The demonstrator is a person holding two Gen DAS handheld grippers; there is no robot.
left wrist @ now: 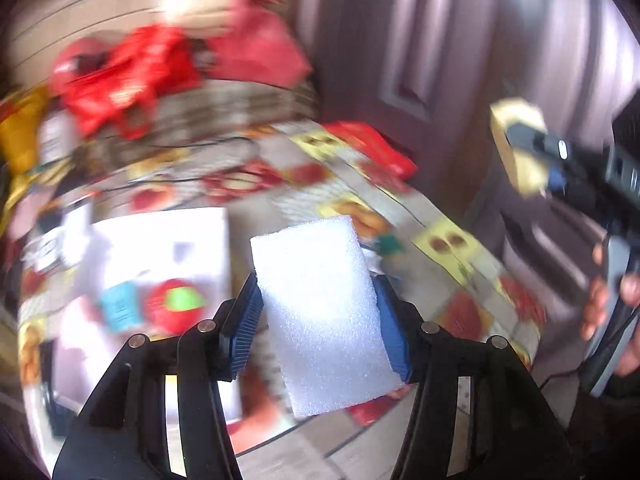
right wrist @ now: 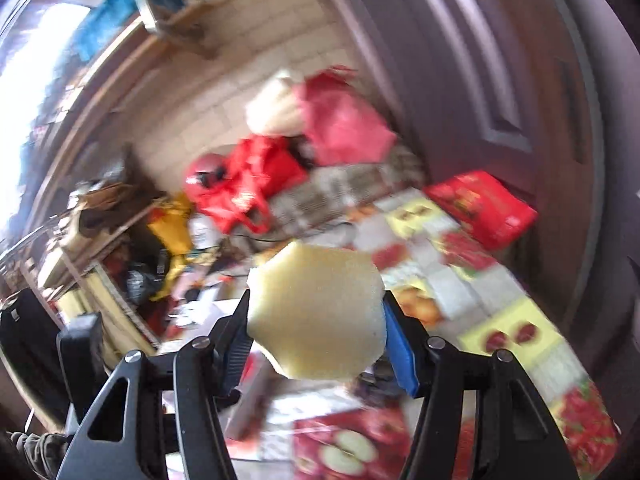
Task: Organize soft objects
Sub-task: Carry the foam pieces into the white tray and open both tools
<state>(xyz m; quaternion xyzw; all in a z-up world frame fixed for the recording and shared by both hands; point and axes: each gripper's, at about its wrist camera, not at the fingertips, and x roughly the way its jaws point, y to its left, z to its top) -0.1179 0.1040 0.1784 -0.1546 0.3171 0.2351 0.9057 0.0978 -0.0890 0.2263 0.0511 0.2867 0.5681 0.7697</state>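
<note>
My left gripper is shut on a white foam block, held upright above the table with the fruit-pattern cloth. My right gripper is shut on a pale yellow sponge, squeezed between the blue pads and held in the air. The right gripper with its yellow sponge also shows at the right of the left wrist view, above the table's edge, with the person's hand on its handle. Both views are blurred by motion.
A white box with a red and green ball and a blue item lies on the table's left. Red bags pile at the back. A red carton sits near the purple door. Cluttered shelves stand left.
</note>
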